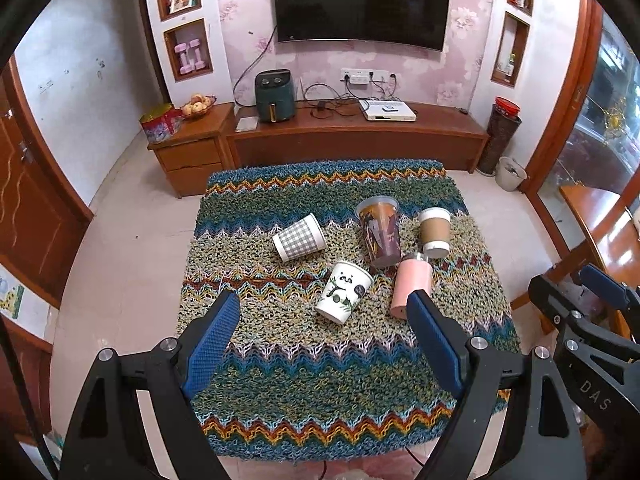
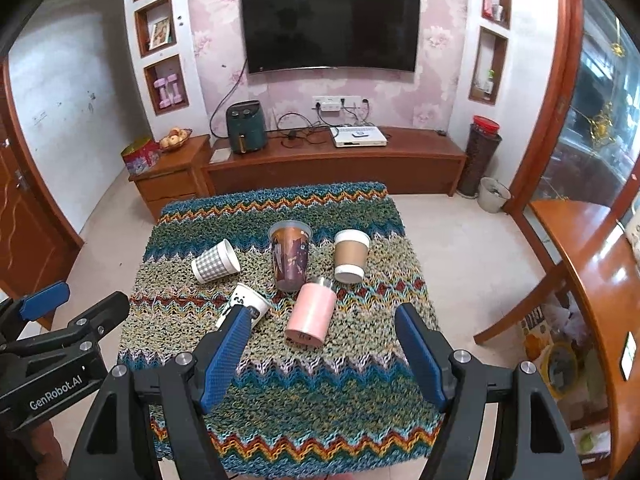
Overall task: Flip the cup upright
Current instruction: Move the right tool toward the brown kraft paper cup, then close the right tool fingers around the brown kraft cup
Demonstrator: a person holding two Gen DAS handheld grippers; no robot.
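Several cups lie on their sides on a table under a zigzag knitted cloth (image 1: 304,392). They are a grey checked paper cup (image 1: 299,237), a tall dark plastic cup (image 1: 379,236), a brown-sleeved coffee cup (image 1: 434,232), a white panda cup (image 1: 344,291) and a pink tumbler (image 1: 412,283). My left gripper (image 1: 324,312) is open, above the near cloth, short of the panda cup. My right gripper (image 2: 322,320) is open, with the pink tumbler (image 2: 311,314) just beyond its fingertips. Its left finger (image 2: 228,356) hides part of the panda cup (image 2: 246,302).
A wooden TV cabinet (image 1: 352,136) with an air fryer (image 1: 274,96) stands behind the table under a wall TV. A white bin (image 1: 510,173) and a tall dark container stand at the back right. A wooden glass-fronted cabinet (image 2: 592,240) runs along the right.
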